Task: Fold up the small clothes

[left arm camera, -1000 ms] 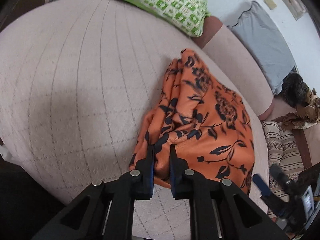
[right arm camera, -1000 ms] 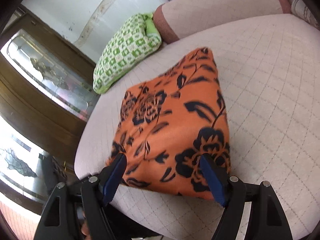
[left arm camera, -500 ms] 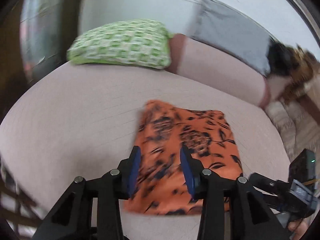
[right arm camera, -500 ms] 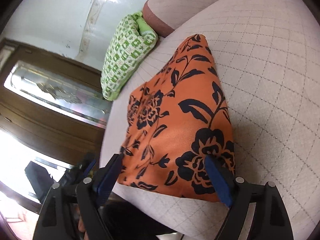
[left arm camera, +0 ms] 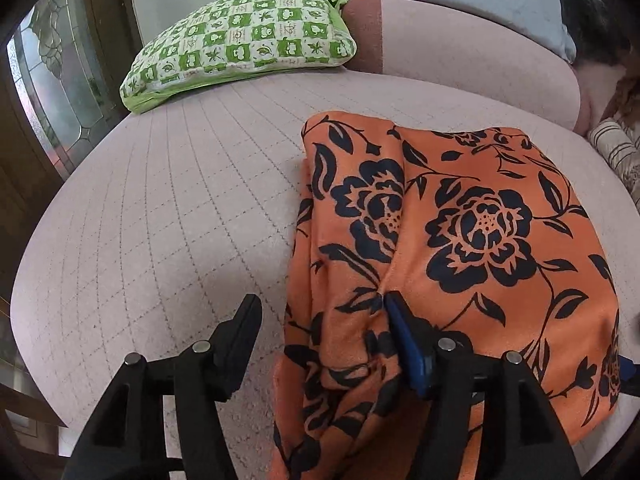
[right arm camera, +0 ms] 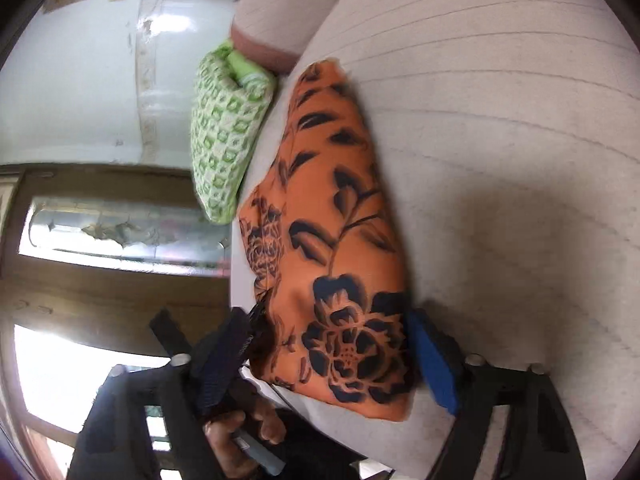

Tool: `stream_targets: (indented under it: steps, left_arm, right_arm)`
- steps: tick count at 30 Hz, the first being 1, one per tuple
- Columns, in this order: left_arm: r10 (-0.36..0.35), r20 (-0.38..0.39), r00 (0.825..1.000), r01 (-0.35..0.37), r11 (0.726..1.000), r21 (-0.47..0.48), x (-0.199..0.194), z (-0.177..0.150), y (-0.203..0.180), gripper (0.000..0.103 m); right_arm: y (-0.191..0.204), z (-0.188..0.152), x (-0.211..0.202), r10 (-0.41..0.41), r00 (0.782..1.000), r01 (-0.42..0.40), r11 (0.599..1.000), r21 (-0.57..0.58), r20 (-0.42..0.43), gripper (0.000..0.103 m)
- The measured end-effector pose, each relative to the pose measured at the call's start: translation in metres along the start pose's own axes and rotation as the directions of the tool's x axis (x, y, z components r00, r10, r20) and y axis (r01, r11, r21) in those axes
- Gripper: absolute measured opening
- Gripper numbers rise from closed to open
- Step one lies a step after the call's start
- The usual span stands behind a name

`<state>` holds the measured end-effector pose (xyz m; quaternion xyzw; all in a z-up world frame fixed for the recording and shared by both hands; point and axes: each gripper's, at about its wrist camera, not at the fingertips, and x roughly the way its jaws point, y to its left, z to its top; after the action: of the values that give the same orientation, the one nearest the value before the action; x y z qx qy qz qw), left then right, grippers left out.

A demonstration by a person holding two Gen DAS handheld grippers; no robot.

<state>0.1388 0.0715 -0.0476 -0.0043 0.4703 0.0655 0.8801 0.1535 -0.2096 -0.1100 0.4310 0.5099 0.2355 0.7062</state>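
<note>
An orange cloth with a black flower print [left arm camera: 460,220] lies folded on the pale quilted sofa seat [left arm camera: 168,208]. My left gripper [left arm camera: 324,328] is open over the cloth's near left edge; one finger is on the bare seat, the other presses on the cloth. In the right wrist view the cloth [right arm camera: 336,240] lies between the fingers of my open right gripper [right arm camera: 332,356], at its near end. That view is rolled sideways and blurred.
A green-and-white checked pillow [left arm camera: 244,36] lies at the back left of the seat, also in the right wrist view [right arm camera: 228,132]. The sofa backrest [left arm camera: 460,44] runs behind. A striped cushion [left arm camera: 616,152] sits at the right. A wooden glass door [left arm camera: 52,92] stands left.
My left gripper let go of the bunched cloth, opened wide and came down onto its left edge. The cloth now lies flatter. The right gripper stayed open and rolled sideways.
</note>
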Motion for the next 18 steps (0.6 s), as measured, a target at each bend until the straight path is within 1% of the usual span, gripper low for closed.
stream_targets:
  steps: [1, 2, 3, 4, 6, 8, 9, 10, 11, 12, 13, 14, 15, 16, 18]
  left_arm:
    - [0.000, 0.001, 1.000, 0.000, 1.000, 0.000, 0.000, -0.001, 0.001, 0.066]
    - [-0.002, 0.000, 1.000, 0.002, 1.000, 0.000, 0.000, -0.002, 0.001, 0.066]
    - [-0.007, 0.000, 1.000, 0.007, 1.000, -0.006, 0.001, -0.002, 0.002, 0.066]
    - [-0.013, -0.003, 1.000, 0.013, 1.000, -0.016, 0.006, 0.001, -0.001, 0.066]
    - [-0.032, -0.013, 0.999, 0.032, 0.999, -0.041, 0.012, 0.002, 0.005, 0.066]
    - [-0.054, -0.023, 0.998, 0.053, 0.996, -0.066, 0.015, 0.004, 0.009, 0.066]
    - [-0.069, -0.031, 0.997, 0.067, 0.995, -0.080, 0.016, 0.005, 0.011, 0.066]
    - [-0.075, -0.034, 0.997, 0.072, 0.994, -0.084, 0.017, 0.006, 0.012, 0.066]
    - [-0.084, -0.035, 0.996, 0.081, 0.993, -0.089, 0.017, 0.006, 0.014, 0.066]
    - [-0.095, -0.037, 0.995, 0.091, 0.991, -0.096, 0.019, 0.006, 0.017, 0.066]
    - [-0.101, -0.039, 0.994, 0.097, 0.990, -0.103, 0.020, 0.006, 0.019, 0.067]
    - [-0.105, -0.039, 0.994, 0.100, 0.989, -0.111, 0.022, 0.006, 0.021, 0.067]
    - [-0.107, -0.040, 0.993, 0.102, 0.988, -0.114, 0.022, 0.007, 0.021, 0.067]
    - [-0.108, -0.040, 0.993, 0.103, 0.988, -0.116, 0.024, 0.007, 0.024, 0.067]
    - [-0.108, -0.039, 0.993, 0.103, 0.988, -0.114, 0.025, 0.008, 0.024, 0.067]
  right_arm:
    - [0.000, 0.000, 0.006, -0.037, 0.999, 0.037, 0.999, -0.015, -0.012, 0.041]
    - [-0.003, -0.001, 0.011, -0.067, 0.997, 0.067, 0.998, -0.002, -0.030, 0.036]
    - [-0.007, -0.004, 0.011, -0.077, 0.997, 0.078, 0.997, 0.025, -0.031, 0.028]
    - [-0.002, -0.006, 0.005, -0.087, 0.996, 0.087, 0.996, 0.011, -0.013, 0.025]
    - [0.019, -0.012, -0.007, -0.119, 0.993, 0.120, 0.992, -0.040, 0.026, 0.025]
    - [0.025, -0.013, -0.006, -0.156, 0.987, 0.157, 0.986, -0.046, 0.026, 0.030]
    - [0.020, -0.011, 0.003, -0.216, 0.976, 0.216, 0.975, -0.058, 0.006, 0.040]
    - [0.011, -0.009, 0.009, -0.242, 0.970, 0.241, 0.969, -0.048, -0.018, 0.052]
    - [-0.001, -0.009, 0.008, -0.188, 0.982, 0.189, 0.982, 0.013, -0.029, 0.055]
    - [-0.002, -0.010, 0.003, -0.147, 0.989, 0.148, 0.988, 0.044, -0.016, 0.065]
    - [0.000, -0.009, -0.005, -0.132, 0.991, 0.132, 0.990, 0.040, 0.009, 0.068]
    - [0.004, -0.007, -0.017, -0.131, 0.989, 0.130, 0.991, 0.022, 0.065, 0.070]
    - [0.008, -0.003, -0.026, -0.125, 0.986, 0.125, 0.992, 0.014, 0.109, 0.076]
    - [0.010, 0.001, -0.029, -0.117, 0.986, 0.117, 0.993, 0.011, 0.122, 0.080]
    - [0.014, 0.019, -0.027, -0.095, 0.990, 0.093, 0.995, 0.018, 0.106, 0.080]
